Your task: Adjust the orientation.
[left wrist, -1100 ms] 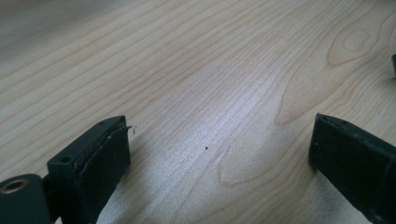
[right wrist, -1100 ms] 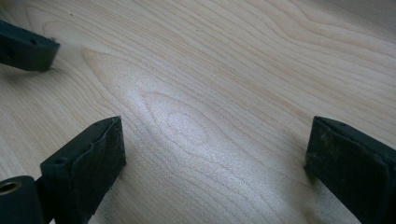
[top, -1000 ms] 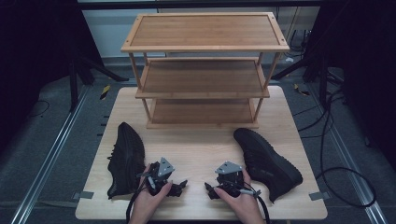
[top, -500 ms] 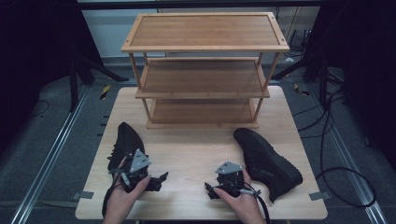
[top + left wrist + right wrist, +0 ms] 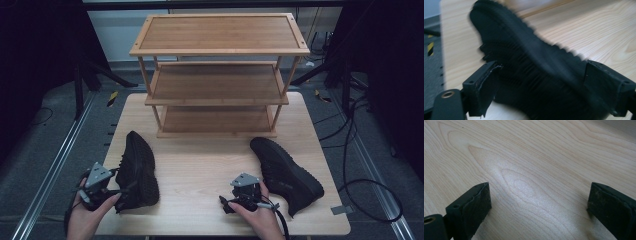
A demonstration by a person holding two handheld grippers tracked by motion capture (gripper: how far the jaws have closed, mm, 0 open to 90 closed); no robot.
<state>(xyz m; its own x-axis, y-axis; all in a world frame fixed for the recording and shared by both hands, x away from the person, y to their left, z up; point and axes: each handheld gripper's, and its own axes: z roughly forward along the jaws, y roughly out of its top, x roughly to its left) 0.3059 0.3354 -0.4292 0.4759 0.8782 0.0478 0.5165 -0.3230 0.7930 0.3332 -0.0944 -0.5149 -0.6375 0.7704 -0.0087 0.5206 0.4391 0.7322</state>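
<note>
Motion-blurred black shoe [image 5: 531,72], heel cut off below

A pale wooden worktop [image 5: 210,170] carries a three-tier wooden shoe rack [image 5: 217,70] standing at its far middle, all three shelves bare. On the near left part of the worktop lies a black shoe [image 5: 136,170], its length running away from the person, close to the left edge. A second black shoe [image 5: 286,172] lies on the near right part, angled from the rack's right foot toward the worktop's near right corner, well apart from the first.
</note>
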